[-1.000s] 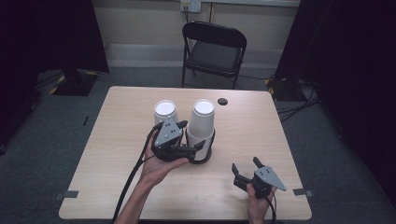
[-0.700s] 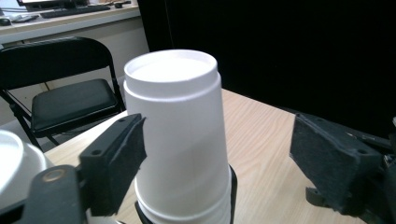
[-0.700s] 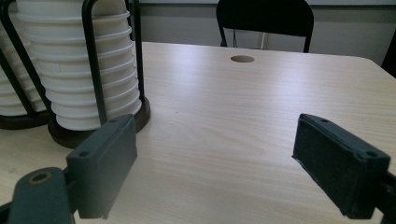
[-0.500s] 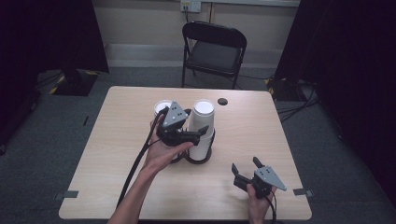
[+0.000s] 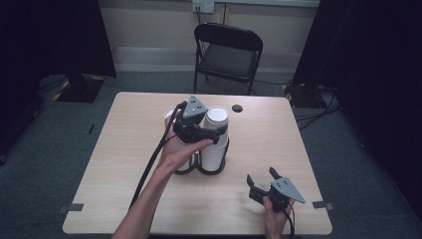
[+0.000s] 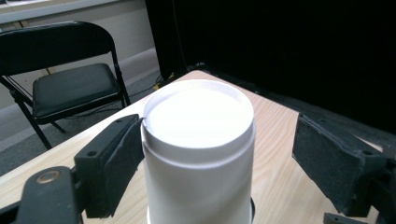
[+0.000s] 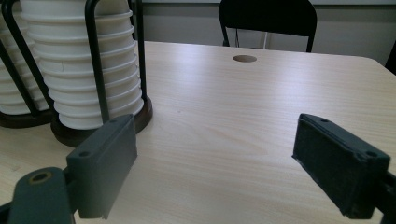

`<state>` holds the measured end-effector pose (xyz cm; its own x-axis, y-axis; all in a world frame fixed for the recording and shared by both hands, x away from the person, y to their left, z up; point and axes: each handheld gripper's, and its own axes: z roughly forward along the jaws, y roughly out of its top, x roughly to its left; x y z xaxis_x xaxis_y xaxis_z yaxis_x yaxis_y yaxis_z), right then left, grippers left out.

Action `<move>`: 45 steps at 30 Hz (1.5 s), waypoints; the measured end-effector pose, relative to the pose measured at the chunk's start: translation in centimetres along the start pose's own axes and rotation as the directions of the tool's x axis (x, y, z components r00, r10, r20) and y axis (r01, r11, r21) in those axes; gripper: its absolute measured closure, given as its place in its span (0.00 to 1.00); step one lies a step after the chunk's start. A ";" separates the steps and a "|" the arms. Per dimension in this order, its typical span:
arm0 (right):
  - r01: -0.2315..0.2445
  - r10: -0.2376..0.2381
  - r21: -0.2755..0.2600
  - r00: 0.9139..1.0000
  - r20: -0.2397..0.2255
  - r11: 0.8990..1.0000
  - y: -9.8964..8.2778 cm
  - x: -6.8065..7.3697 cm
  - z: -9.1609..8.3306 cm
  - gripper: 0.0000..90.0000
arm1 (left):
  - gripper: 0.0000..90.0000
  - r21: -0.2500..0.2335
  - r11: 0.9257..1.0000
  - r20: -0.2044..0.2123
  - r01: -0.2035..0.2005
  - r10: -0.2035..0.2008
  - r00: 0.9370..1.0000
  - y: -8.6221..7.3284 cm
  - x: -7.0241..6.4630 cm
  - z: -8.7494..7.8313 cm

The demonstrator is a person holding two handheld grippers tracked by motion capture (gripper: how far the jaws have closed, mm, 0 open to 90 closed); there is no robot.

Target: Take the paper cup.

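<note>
L gripper (image 6: 205, 154) astride smooth white cup stack (image 6: 198, 140), wire rack (image 5: 199, 167)

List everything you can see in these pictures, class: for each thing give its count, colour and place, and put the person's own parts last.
cup stacks: two, white, side by side in the holder at the table's middle; the left one is partly hidden by the hand
cup holder: one, black wire uprights on dark round bases, around both stacks
table: one, light wood, centre of the room
hole: one, dark, round, in the tabletop near the far edge
folding chair: one, black, behind the table
left tongs: one, black, either side of the top cup of the right stack, one pad touching it, the other apart
right tongs: one, black, open, near the table's front right corner
left hand: one, holding the left tongs
</note>
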<state>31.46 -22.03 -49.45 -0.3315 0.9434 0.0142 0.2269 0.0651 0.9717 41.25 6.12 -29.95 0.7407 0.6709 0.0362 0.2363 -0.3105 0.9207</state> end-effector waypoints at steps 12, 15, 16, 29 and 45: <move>0.005 -0.005 0.007 1.000 -0.006 1.000 0.0 0.1 0.1 0.15 | 0.18 0.092 0.996 -0.023 0.006 -0.004 1.000 0.7 0.8 2.4; 0.006 -0.006 0.006 1.000 -0.009 1.000 0.0 0.1 0.1 0.15 | 0.21 0.116 0.993 -0.008 0.001 0.000 1.000 0.5 0.9 3.1; 0.007 -0.007 0.006 1.000 -0.009 1.000 0.0 0.1 0.1 0.15 | 0.20 0.122 0.993 -0.013 -0.003 0.004 1.000 0.4 0.9 3.2; 0.003 -0.003 0.003 1.000 -0.007 1.000 0.0 0.0 0.0 0.15 | 0.19 0.184 0.982 -0.029 -0.030 0.036 0.999 -0.5 0.5 4.8; 0.008 -0.008 0.003 1.000 -0.005 1.000 0.0 0.1 0.1 0.15 | 0.21 0.206 0.979 -0.018 -0.005 0.009 1.000 -0.5 0.7 4.8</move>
<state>31.48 -21.92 -49.45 -0.3377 0.9412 0.0071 0.2272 0.0742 0.9710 44.66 3.50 -32.26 0.7312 0.6802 0.0516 0.3569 -0.4459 0.8209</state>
